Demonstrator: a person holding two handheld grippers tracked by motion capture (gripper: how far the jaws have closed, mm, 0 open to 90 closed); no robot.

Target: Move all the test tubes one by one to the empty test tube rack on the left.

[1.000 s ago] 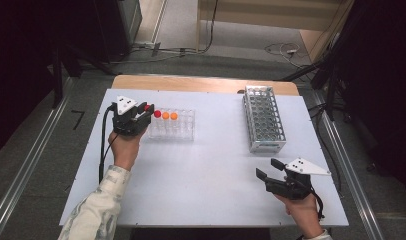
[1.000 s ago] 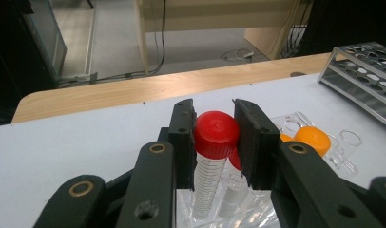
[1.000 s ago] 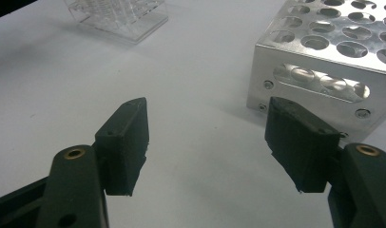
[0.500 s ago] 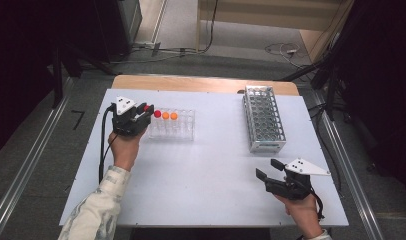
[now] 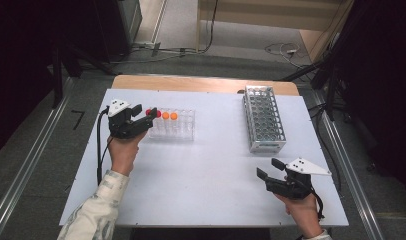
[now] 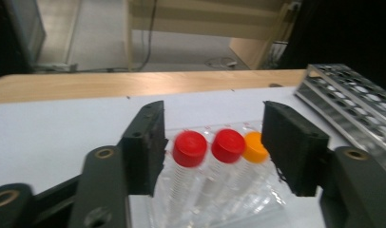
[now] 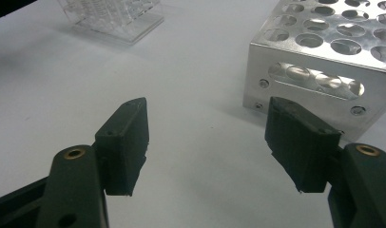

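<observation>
A white table [image 5: 206, 190] carries a metal tube rack [image 5: 263, 117] far right and a clear plastic rack [image 5: 173, 125] far left. The left gripper [image 5: 147, 114], jaws just opened and pressing on nothing, brackets the red-capped tubes [image 6: 207, 147] standing in that clear rack. The right gripper [image 5: 268, 169] hovers near right, jaws wide, empty.

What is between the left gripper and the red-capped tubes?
Nothing visible. The left gripper has just been opening its jaws, and they now stand on either side of the two red-capped tubes in the clear rack, pads off them. An orange-capped tube stands just behind.
</observation>
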